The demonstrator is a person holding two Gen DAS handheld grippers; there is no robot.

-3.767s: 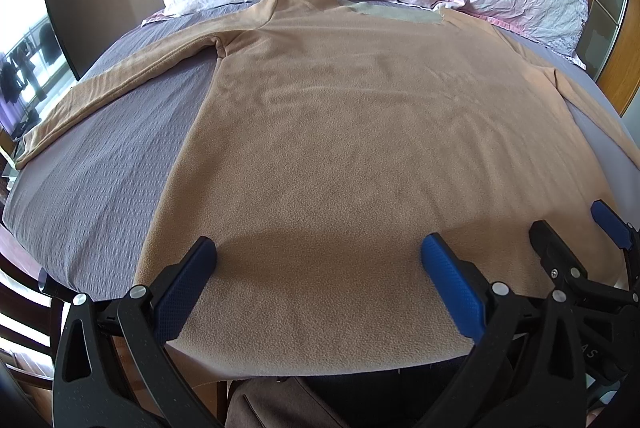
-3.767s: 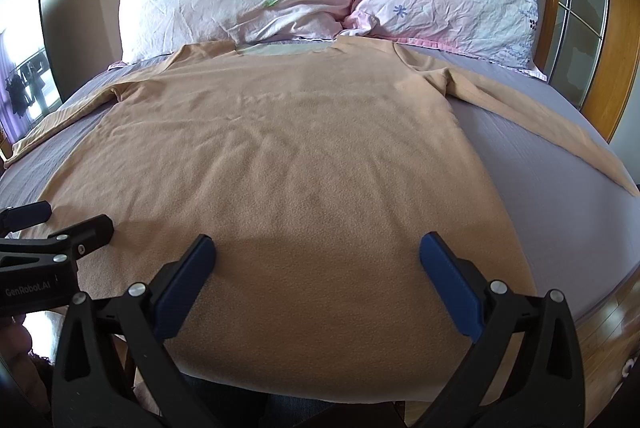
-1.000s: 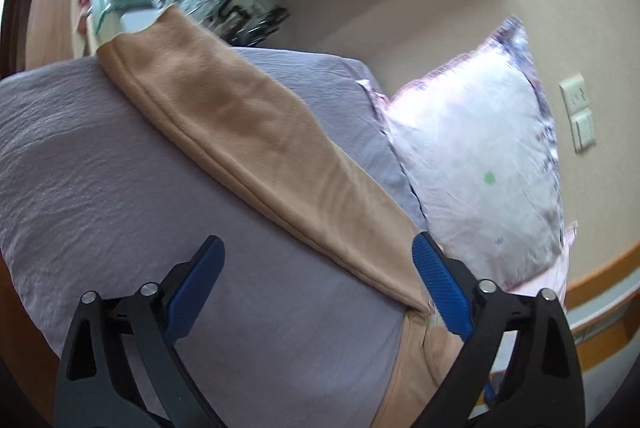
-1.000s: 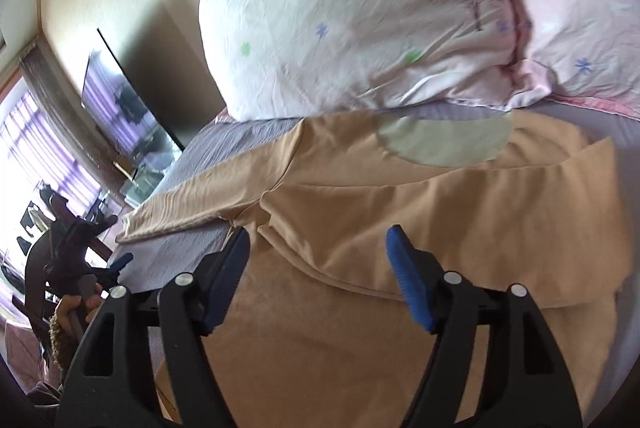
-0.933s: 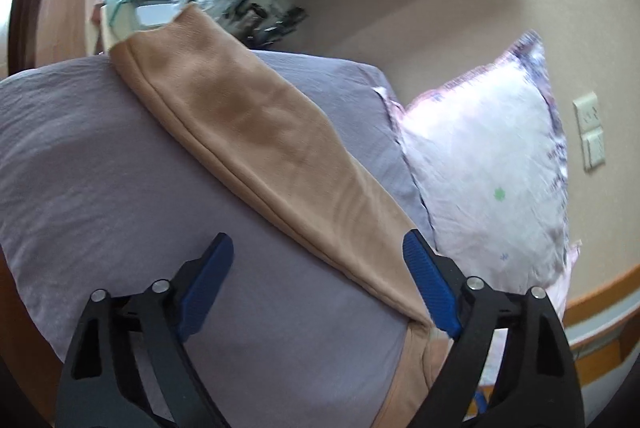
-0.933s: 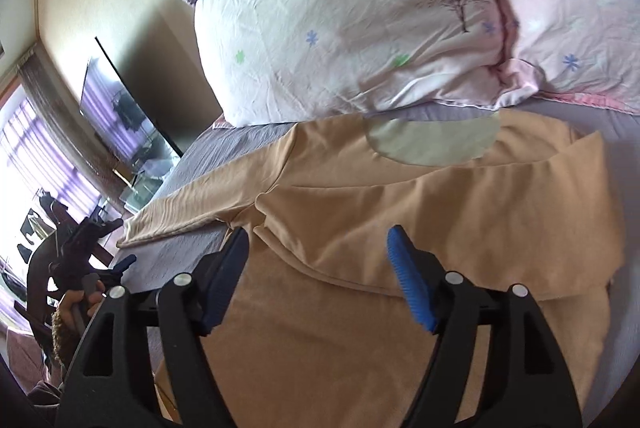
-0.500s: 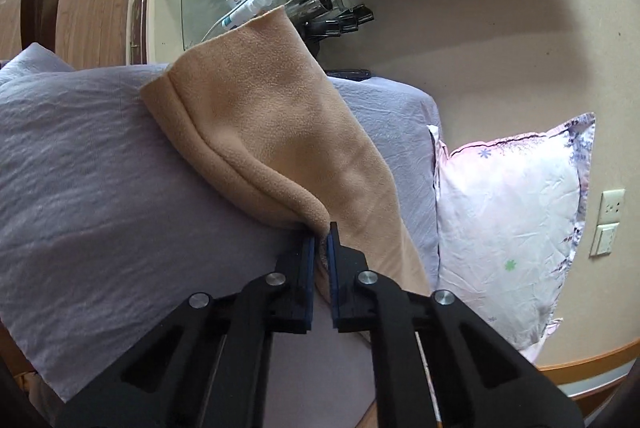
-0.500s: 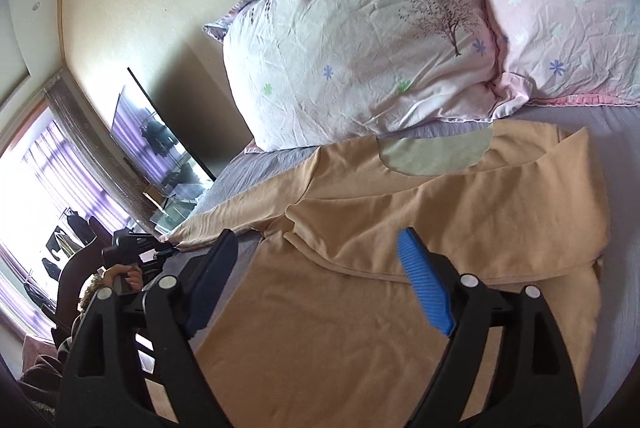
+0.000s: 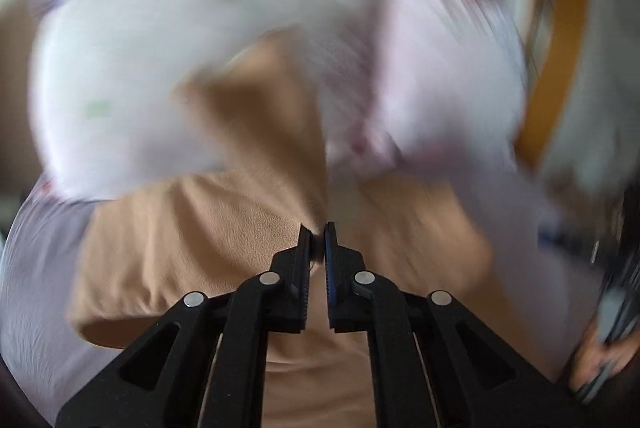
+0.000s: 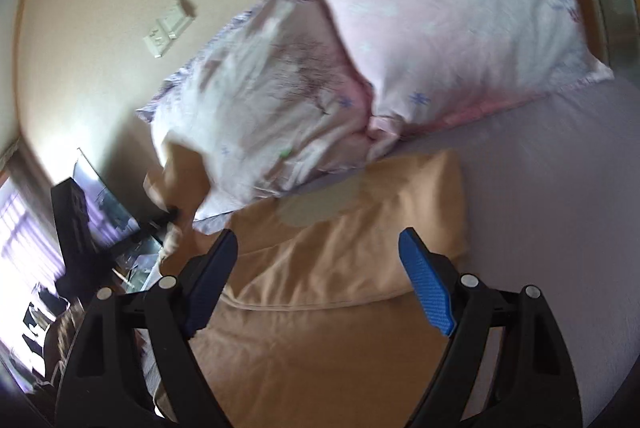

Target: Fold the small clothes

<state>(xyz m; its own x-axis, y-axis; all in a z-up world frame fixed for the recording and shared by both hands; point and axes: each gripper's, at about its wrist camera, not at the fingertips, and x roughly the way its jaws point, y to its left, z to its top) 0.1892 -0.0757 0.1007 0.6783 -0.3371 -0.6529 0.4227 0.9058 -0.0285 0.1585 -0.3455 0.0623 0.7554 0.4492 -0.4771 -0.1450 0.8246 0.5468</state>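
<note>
One tan fleece top (image 10: pixel 340 268) is spread on the bed (image 10: pixel 560 208) near two pillows (image 10: pixel 440 20), its sleeve (image 9: pixel 256 132) pinched by the closed left tongs (image 9: pixel 317 232), while the right tongs (image 10: pixel 320 268) are held open above it.

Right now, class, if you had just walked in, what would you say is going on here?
A person with a claw in each hand is folding a tan fleece top on a bed. The left claw is shut on a sleeve, lifting it in front of the pillows; that view is motion-blurred. The right claw hangs open above the top, holding nothing. The other sleeve already lies folded across the chest.
</note>
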